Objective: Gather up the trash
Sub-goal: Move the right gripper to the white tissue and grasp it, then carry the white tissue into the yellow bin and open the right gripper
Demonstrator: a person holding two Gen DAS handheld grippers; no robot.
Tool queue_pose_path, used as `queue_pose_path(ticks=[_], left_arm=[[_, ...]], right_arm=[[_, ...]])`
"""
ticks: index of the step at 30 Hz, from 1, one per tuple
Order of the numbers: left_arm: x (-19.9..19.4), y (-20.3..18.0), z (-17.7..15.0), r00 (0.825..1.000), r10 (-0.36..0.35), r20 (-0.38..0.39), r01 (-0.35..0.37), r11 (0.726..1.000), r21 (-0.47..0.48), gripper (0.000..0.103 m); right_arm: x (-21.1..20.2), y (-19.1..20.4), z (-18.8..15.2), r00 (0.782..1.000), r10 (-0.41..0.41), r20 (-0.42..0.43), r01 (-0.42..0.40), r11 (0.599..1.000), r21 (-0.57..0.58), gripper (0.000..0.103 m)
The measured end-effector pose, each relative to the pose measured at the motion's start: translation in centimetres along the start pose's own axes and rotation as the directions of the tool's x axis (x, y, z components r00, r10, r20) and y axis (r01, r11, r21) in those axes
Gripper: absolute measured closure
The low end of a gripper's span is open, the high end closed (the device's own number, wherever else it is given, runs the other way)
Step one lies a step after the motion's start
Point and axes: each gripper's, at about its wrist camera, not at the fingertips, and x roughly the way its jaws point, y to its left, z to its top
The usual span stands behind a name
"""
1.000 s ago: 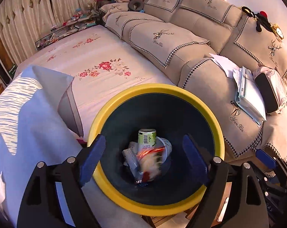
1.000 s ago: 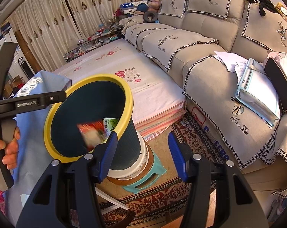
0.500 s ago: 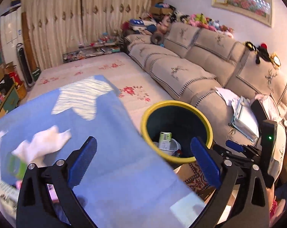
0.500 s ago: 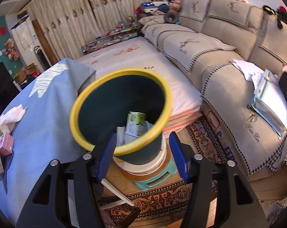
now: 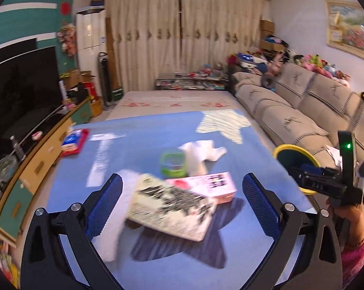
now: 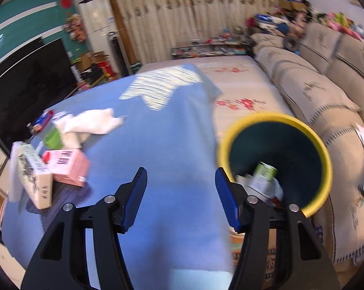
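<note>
My left jaws hang wide apart and hold nothing, straight over the litter on the blue-clothed counter. The white printed box lies just ahead between them, its long axis slanting from near-left to far-right across my opening (I judge a small twist of the wrist would square me to its narrow side). The pink box touches it behind, with the green cup and crumpled tissue farther on. My right jaws are also apart and empty, beside the yellow-rimmed bin off the counter's right edge, well apart from the boxes; so the left is the nearer.
</note>
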Motion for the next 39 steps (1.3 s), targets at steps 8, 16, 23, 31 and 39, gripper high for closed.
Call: queue_pose_path(ticks=[8,16,23,31,39], left_arm=[[-0.6,5.9,-2.4,0.996,0.086,-0.019,-0.088,0.991,-0.101,0.005],[-0.4,8.4,-3.4,0.996,0.083,-0.028,-0.086,0.989,-0.121,0.005],[0.9,9.1,-4.0,0.997,0.058,-0.051,-0.065,0.987,-0.146,0.005],[2.0,9.6,-4.2,0.997,0.048,-0.066,-0.057,0.987,-0.149,0.005],[2.7,8.7,-4.0,0.997,0.031,-0.075,-0.04,0.991,-0.127,0.005]], right_arm=[[3.2,9.0,3.9,0.988,0.146,-0.049,-0.152,0.976,-0.159,0.047],[7.1,13.7,4.9,0.982,0.155,-0.111,-0.176,0.961,-0.212,0.052],[10.2,15.2,5.6,0.981,0.105,-0.164,-0.143,0.961,-0.236,0.081],[8.6,14.2,6.8,0.985,0.129,-0.116,-0.152,0.966,-0.208,0.099],[4.0,11.2,9.2,0.991,0.136,0.0,-0.135,0.978,-0.159,0.099]])
